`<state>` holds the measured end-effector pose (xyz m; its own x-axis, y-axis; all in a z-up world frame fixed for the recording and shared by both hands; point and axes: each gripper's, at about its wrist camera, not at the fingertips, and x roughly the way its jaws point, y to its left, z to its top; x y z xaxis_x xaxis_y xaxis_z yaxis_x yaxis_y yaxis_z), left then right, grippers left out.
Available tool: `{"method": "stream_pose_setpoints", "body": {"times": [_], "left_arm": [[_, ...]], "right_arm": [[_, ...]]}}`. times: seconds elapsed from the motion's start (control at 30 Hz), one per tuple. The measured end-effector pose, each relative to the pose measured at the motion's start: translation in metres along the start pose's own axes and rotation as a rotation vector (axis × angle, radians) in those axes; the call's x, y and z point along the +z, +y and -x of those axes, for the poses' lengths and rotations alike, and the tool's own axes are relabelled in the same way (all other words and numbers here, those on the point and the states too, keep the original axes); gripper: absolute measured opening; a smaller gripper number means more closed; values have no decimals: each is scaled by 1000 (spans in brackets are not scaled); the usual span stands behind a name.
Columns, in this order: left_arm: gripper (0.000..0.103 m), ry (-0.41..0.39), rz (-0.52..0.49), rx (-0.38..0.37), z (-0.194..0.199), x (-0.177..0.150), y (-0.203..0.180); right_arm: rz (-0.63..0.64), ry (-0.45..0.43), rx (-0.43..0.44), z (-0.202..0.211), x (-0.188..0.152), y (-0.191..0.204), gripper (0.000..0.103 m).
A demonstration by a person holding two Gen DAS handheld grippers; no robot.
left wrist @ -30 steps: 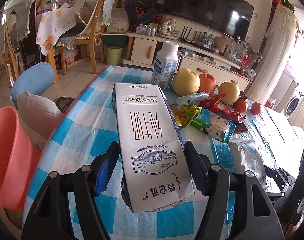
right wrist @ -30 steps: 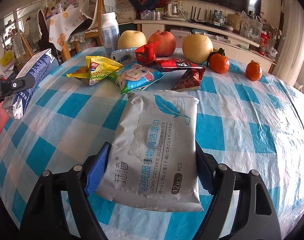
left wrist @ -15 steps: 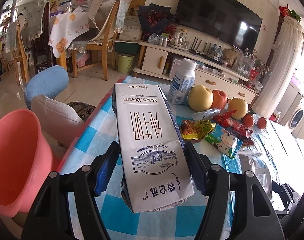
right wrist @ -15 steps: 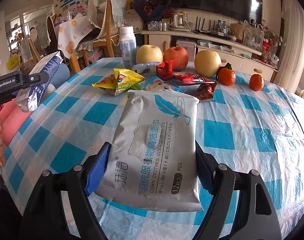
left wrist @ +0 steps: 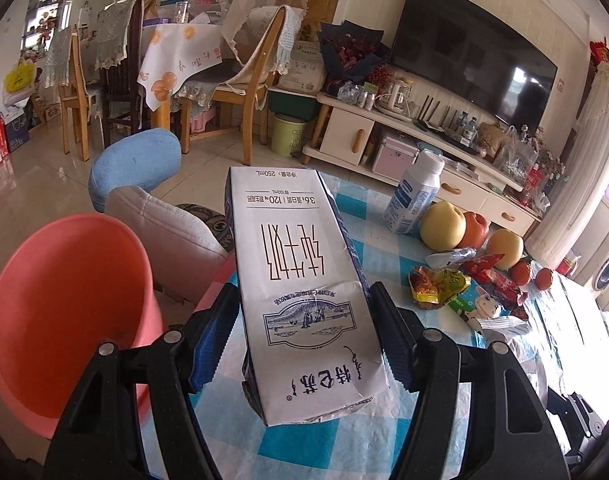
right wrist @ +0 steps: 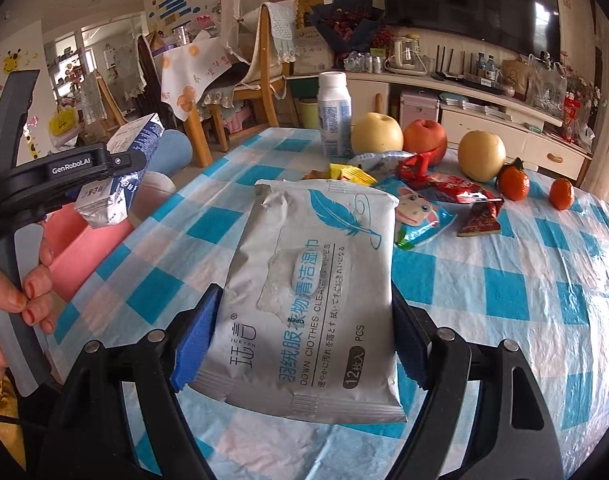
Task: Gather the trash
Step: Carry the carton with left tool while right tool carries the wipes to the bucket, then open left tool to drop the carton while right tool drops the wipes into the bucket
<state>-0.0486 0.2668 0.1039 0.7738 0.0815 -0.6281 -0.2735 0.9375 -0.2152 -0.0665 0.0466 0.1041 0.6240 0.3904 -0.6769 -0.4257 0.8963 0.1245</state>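
Note:
My left gripper point(left wrist: 304, 332) is shut on a white milk carton point(left wrist: 300, 284), held above the table's left edge. A pink bin point(left wrist: 64, 300) stands just left of it, below table height. My right gripper point(right wrist: 304, 336) is shut on a grey pack of wet wipes point(right wrist: 312, 292), lifted over the blue checked tablecloth point(right wrist: 504, 300). In the right wrist view the left gripper point(right wrist: 88, 172) with the carton point(right wrist: 120, 176) shows at the far left, a hand point(right wrist: 28, 292) on its handle. Snack wrappers point(right wrist: 452, 196) lie near the fruit.
A white bottle point(right wrist: 335, 114), two pears, an apple point(right wrist: 424, 136) and two mandarins point(right wrist: 513, 182) stand at the table's far side. A cushioned seat point(left wrist: 164, 236) and blue stool point(left wrist: 136, 168) sit beside the bin. Chairs, a television cabinet and a green bucket stand behind.
Both grippers have risen and drawn back towards the table's left edge with their loads. The pink bin now fills more of the left wrist view.

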Motion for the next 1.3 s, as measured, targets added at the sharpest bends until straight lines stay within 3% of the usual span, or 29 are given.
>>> {"method": "stream_pose_setpoints", "body": {"times": [0.3, 0.93, 1.3], "left_arm": [[68, -27, 78, 94, 13, 12, 45], [67, -54, 379, 293, 35, 27, 181], [67, -15, 469, 292, 26, 23, 216]], "right_arm": [[82, -7, 108, -11, 24, 63, 79], [366, 11, 278, -48, 62, 220, 79], [467, 44, 287, -80, 67, 269, 79]]}}
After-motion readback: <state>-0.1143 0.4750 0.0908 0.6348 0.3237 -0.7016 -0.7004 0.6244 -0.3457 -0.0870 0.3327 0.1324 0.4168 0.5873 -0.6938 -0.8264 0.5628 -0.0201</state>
